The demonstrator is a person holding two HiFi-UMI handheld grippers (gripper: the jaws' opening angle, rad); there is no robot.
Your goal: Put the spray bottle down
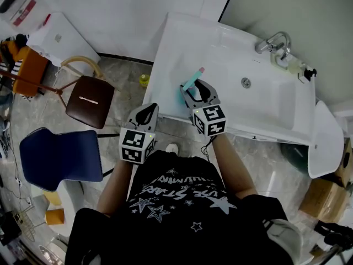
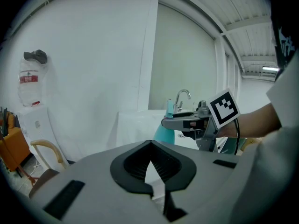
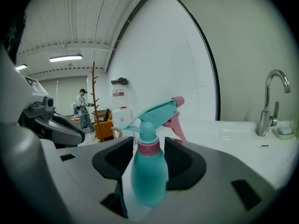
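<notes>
Teal plastic spray bottle (image 3: 149,171), pink nozzle, stands upright on glossy white sink (image 1: 231,54) rim between parted right gripper (image 1: 195,89) jaws; left gripper (image 2: 150,144) closed, empty.

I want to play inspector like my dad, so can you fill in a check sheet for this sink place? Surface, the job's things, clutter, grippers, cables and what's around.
Surface: white sink, faucet at its far end.
Job's things: teal spray bottle stands upright at the sink's edge.
Clutter: small items beside the faucet, too small to tell.
Grippers: right gripper open, with the bottle between its fingers, which seem clear of it; left gripper shut, empty, off the sink.
Cables: thin black cable under the right gripper.
Surroundings: brown chair and blue chair on the floor; a person far off.
</notes>
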